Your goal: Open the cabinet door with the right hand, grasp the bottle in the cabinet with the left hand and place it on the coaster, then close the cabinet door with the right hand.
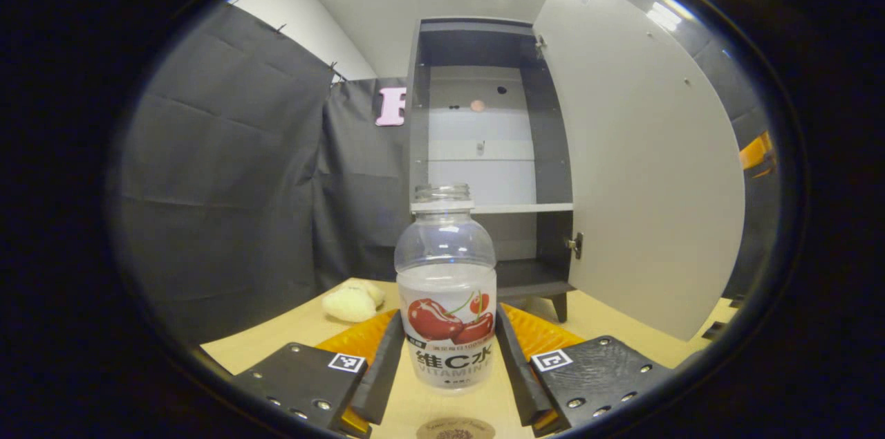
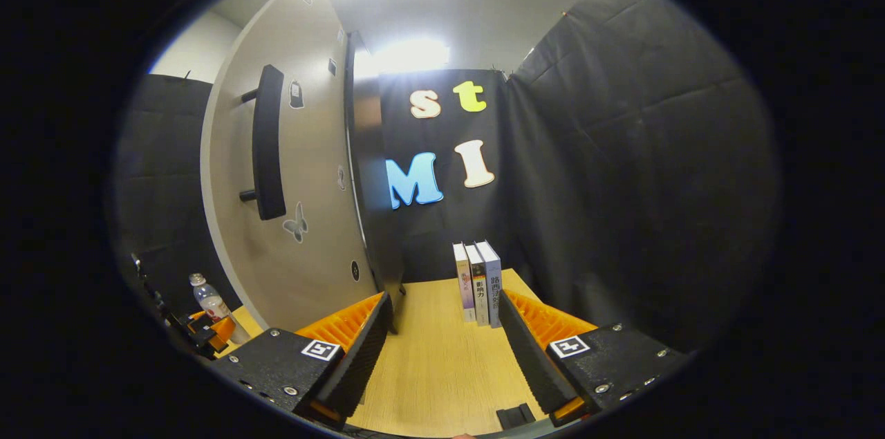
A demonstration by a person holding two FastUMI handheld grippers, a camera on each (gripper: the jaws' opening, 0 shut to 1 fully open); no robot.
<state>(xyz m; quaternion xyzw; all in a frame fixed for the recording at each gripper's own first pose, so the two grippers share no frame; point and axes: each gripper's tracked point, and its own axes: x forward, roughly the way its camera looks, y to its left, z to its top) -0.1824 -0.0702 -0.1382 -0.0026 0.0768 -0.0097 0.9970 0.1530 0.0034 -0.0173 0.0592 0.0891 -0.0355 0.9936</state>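
Your left claw [image 1: 448,356] has the bottle [image 1: 446,301] upright between its fingers, both pressing against the label on either side, so it is grasping the bottle. The bottle has no cap and hangs just above the desk [image 1: 304,332], with the round coaster [image 1: 455,429] showing right below it at the bottom edge of the left gripper view. Behind it the cabinet [image 1: 484,148] stands with its door [image 1: 636,162] swung wide to the right. Your right claw [image 2: 442,349] is released, fingers spread with only bare desk between them, pointing past the door's outer face and its dark handle [image 2: 268,142] toward three upright books [image 2: 478,283].
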